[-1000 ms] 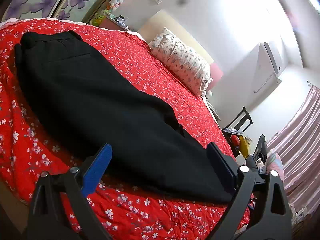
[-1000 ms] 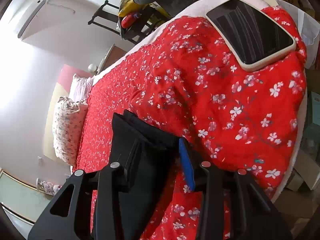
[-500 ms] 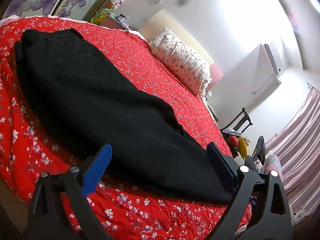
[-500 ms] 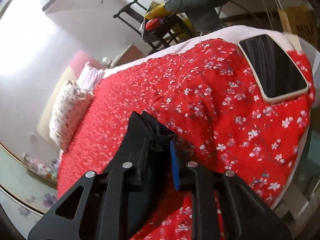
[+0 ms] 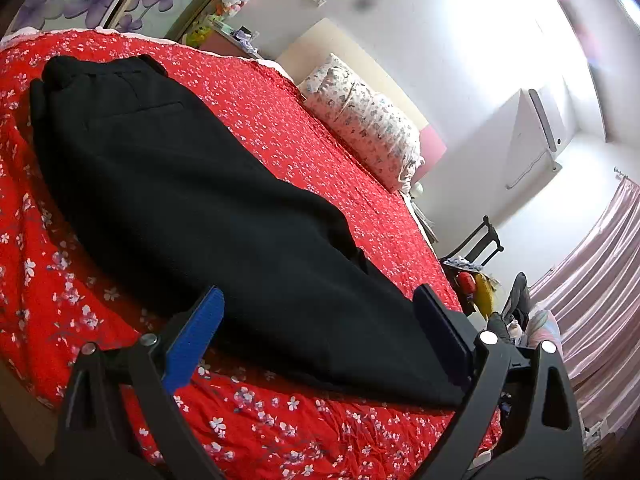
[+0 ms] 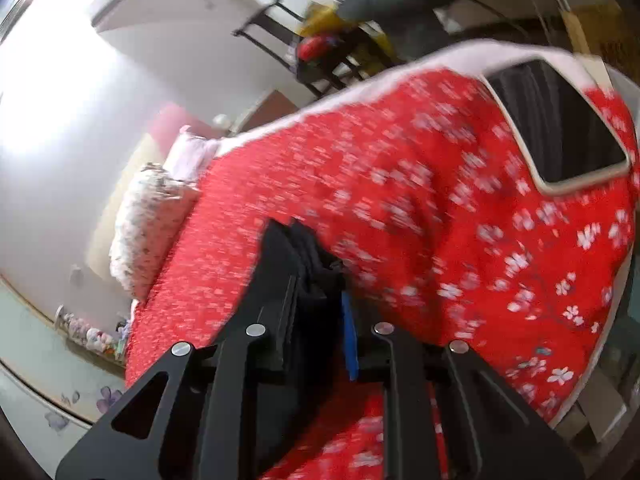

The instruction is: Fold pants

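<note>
My left gripper (image 5: 318,322) has matte black angular arms with triangular cut-outs and silver round screws; one finger pad is bright blue, the other dark. My right gripper (image 6: 316,304) is built the same, blue pad included.

A bed (image 5: 280,128) under a red floral cover fills the white-walled room, a patterned pillow (image 5: 360,120) at its head. Beyond its far corner stand a dark chair (image 5: 480,240) and pink curtains (image 5: 600,272); an air conditioner (image 5: 546,120) hangs on the wall.

pants (image 5: 208,200): plain black | bedspread (image 5: 280,420): red, white blossom print | pillow (image 5: 364,128): white, small grey print | curtain (image 5: 600,292): pale pink | phone (image 6: 560,124): black screen, cream rim
</note>
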The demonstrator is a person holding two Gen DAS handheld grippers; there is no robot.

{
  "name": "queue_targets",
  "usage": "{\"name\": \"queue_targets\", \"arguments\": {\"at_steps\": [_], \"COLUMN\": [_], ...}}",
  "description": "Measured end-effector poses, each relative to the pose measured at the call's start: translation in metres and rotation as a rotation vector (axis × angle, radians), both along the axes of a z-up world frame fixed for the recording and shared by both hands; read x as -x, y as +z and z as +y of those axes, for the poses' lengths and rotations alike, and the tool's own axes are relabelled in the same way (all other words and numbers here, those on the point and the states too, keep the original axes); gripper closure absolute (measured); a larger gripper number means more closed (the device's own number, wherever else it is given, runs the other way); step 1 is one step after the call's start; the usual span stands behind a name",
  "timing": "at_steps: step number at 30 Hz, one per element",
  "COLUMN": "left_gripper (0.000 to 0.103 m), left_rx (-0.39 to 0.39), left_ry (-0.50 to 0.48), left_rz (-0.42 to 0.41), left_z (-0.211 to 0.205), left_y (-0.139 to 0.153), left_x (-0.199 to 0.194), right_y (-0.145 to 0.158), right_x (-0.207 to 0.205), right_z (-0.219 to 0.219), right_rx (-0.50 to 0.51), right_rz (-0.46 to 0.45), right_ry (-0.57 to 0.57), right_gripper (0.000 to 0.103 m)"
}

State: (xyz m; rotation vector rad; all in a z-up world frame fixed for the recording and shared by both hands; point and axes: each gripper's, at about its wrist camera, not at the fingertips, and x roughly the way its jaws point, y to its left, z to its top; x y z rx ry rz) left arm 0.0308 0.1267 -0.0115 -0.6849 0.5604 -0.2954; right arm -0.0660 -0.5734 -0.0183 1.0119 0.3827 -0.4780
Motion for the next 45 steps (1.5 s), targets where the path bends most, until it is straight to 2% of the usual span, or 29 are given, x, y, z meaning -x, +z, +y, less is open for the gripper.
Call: {"name": "queue_targets", "arguments": {"at_steps": [3,10,13,17,20,24,27,29,31,34,36,39,45], "left_gripper": [0.008,0.008,0.007,0.007,0.007,0.007,0.007,0.006,0.006,0.006,0.006,0.006,0.006], "left_rx": [0.016,0.052,0.060,0.074,0.082,0.089,0.094,0.102,0.115,0.123,0.119,0.116,0.119], "left_ry": [-0.002,-0.002,0.000,0.003,0.005,0.004,0.003,0.003,0.002,0.000,-0.002,-0.003,0.002], "left_rz": [0.000,-0.001,-0.004,-0.007,-0.007,-0.010,-0.014,-0.017,-0.017,-0.015,-0.017,-0.019,-0.023], "left_z": [0.002,0.007,0.010,0.015,0.017,0.019,0.023,0.024,0.026,0.026,0.026,0.026,0.028], "left_y": [-0.001,-0.002,-0.003,-0.003,-0.003,-0.004,-0.004,-0.003,-0.003,-0.004,-0.004,-0.003,-0.003], "left_x": [0.000,0.000,0.002,0.003,0.003,0.005,0.004,0.004,0.005,0.005,0.005,0.006,0.008], "right_y": [0.026,0.090,0.113,0.124,0.118,0.093,0.064,0.050,0.049,0.068,0.078,0.070,0.046], "right_x": [-0.007,-0.050,-0.084,-0.126,-0.158,-0.190,-0.200,-0.201,-0.200,-0.198,-0.195,-0.197,-0.187], "right_z": [0.012,0.066,0.112,0.178,0.235,0.314,0.356,0.372,0.378,0.384,0.398,0.431,0.459], "right_rx": [0.028,0.080,0.082,0.082,0.064,0.086,0.111,0.126,0.121,0.107,0.118,0.159,0.217], "right_rz": [-0.053,-0.163,-0.188,-0.171,-0.135,-0.016,0.106,0.149,0.144,0.059,0.025,0.079,0.120], "right_ry": [0.044,0.238,0.367,0.532,0.664,0.836,0.911,0.929,0.928,0.916,0.952,1.037,1.093], "right_gripper": [0.084,0.084,0.084,0.084,0.084,0.084,0.084,0.084,0.084,0.084,0.084,0.084,0.084]}}
